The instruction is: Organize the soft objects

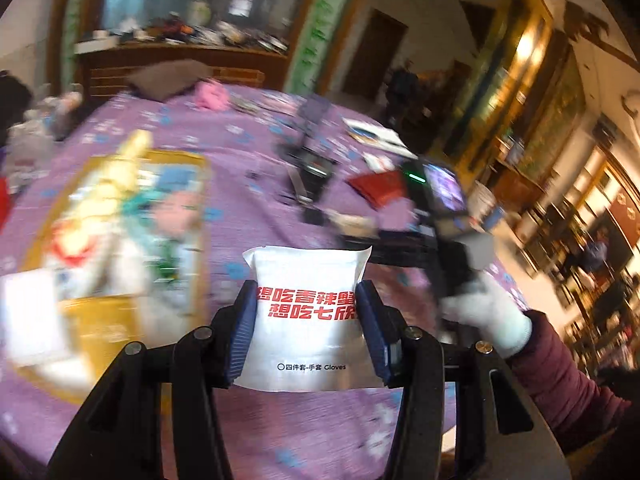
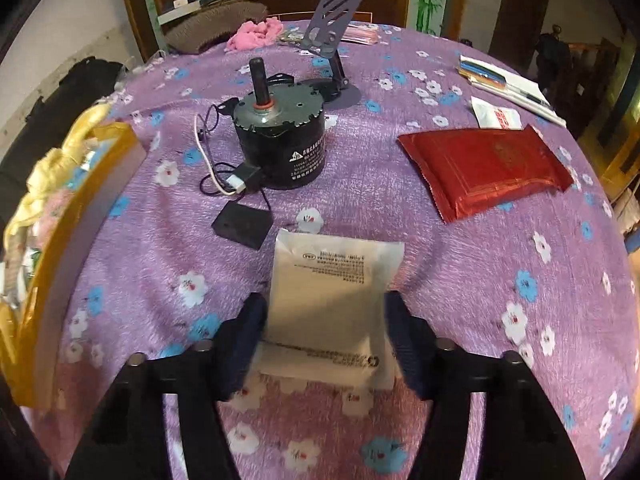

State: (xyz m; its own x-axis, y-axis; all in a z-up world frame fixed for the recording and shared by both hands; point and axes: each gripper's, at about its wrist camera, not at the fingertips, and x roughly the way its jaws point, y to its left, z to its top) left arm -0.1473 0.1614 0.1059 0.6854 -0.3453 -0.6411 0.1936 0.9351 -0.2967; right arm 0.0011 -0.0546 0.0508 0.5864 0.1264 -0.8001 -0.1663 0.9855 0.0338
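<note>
My left gripper (image 1: 306, 316) is shut on a white glove packet with red lettering (image 1: 308, 280) and holds it above the purple flowered tablecloth (image 1: 248, 200). My right gripper (image 2: 326, 340) is shut on a second white packet with small printed text (image 2: 336, 280), held just over the cloth (image 2: 160, 240). A yellow box (image 1: 100, 320) with soft items inside lies at the left in the left wrist view; its edge (image 2: 72, 220) shows at the left of the right wrist view. A red packet (image 2: 488, 168) and a small white packet (image 2: 498, 118) lie at the right.
A black motor (image 2: 280, 136) with wires and a small black box (image 2: 242, 226) stands mid-table. A purple phone stand (image 2: 332, 32), pink fluff (image 2: 256, 34), a brown cushion (image 2: 212, 24) and papers (image 2: 508, 84) lie farther back. The right hand in a white glove (image 1: 488, 316) shows beside the left gripper.
</note>
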